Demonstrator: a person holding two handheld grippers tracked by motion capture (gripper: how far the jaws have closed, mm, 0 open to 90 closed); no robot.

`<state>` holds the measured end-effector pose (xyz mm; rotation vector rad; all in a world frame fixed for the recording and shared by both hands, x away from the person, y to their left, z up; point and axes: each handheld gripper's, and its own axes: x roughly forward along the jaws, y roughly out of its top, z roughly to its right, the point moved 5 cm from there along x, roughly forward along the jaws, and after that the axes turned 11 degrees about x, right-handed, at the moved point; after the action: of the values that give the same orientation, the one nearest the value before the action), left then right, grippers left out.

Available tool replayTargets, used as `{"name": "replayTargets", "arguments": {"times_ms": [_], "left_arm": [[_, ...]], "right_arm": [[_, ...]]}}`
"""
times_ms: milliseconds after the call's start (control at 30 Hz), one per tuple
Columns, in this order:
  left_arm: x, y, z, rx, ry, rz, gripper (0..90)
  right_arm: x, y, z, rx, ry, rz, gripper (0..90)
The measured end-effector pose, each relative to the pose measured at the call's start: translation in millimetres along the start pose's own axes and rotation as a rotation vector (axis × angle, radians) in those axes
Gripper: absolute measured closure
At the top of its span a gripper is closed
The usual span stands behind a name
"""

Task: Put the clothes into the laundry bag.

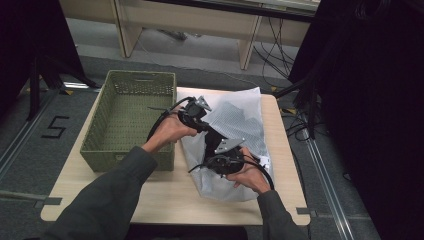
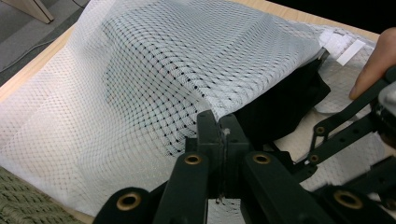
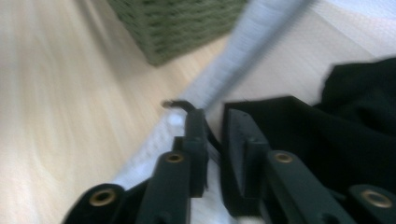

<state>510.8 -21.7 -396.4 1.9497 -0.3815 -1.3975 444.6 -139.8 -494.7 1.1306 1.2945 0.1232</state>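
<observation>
Light wood table [image 1: 165, 195] sits mid-frame in the high view, with a green woven basket [image 1: 131, 120] on its left half and a white mesh bag [image 1: 235, 145] lying right of centre. Left gripper [image 1: 200, 119], near the bag's upper left edge, has its jaws pinched tight on the mesh, clearest in the left gripper view [image 2: 219, 133]. Right gripper [image 3: 212, 135] is at the bag's lower part with a narrow gap between its jaws, next to black cloth [image 3: 327, 144]; can't tell if it's actually gripping anything.

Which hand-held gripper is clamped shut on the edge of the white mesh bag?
The left hand-held gripper: its jaws pinch the white mesh bag. The right hand-held gripper shows a gap between its jaws.
</observation>
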Motion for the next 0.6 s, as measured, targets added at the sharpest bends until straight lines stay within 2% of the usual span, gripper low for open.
{"name": "replayTargets", "arguments": {"times_ms": [33,67,100,133,167,200,233,267,300,333,400,600], "left_arm": [[1.4,1.2,0.8,-0.023,0.008,0.019,89.0],[0.8,1.0,0.6,-0.006,0.000,0.008,89.0],[0.7,1.3,0.7,-0.002,0.001,0.004,88.9],[1.1,1.8,1.1,-0.009,0.003,0.009,88.9],[0.7,1.4,0.6,0.004,-0.002,-0.002,88.9],[1.0,1.1,0.4,0.006,-0.004,-0.005,88.9],[2.5,1.7,1.3,-0.014,0.001,0.008,88.8],[2.7,1.2,0.7,-0.008,0.000,0.007,88.8],[3.0,1.3,0.7,-0.020,0.004,0.013,88.8],[2.6,1.1,0.5,-0.025,0.007,0.012,88.8],[1.6,1.0,0.3,-0.015,0.003,0.008,89.0],[0.8,-1.2,-2.8,-0.006,0.020,-0.008,89.1]], "right_arm": [[0.1,-0.1,-1.2,0.009,0.009,-0.034,72.8],[3.5,0.7,-0.4,-0.002,0.004,-0.030,72.5],[7.9,0.6,-1.7,0.011,0.004,-0.025,72.5],[11.6,0.9,-2.7,0.016,0.011,-0.024,73.7],[12.6,1.2,-2.9,0.011,0.021,-0.036,78.0],[13.3,1.8,-2.4,-0.015,0.028,-0.042,80.0],[15.1,1.9,-3.0,-0.020,0.024,-0.033,82.5],[14.0,2.0,-2.6,-0.023,0.018,-0.038,83.6],[11.2,1.3,-3.6,0.010,0.021,-0.050,84.8],[9.9,2.1,-0.9,0.007,0.023,-0.042,84.9],[6.3,1.0,1.9,0.051,0.022,-0.037,84.9],[-0.1,-3.2,7.9,0.137,0.049,-0.006,85.1]]}}
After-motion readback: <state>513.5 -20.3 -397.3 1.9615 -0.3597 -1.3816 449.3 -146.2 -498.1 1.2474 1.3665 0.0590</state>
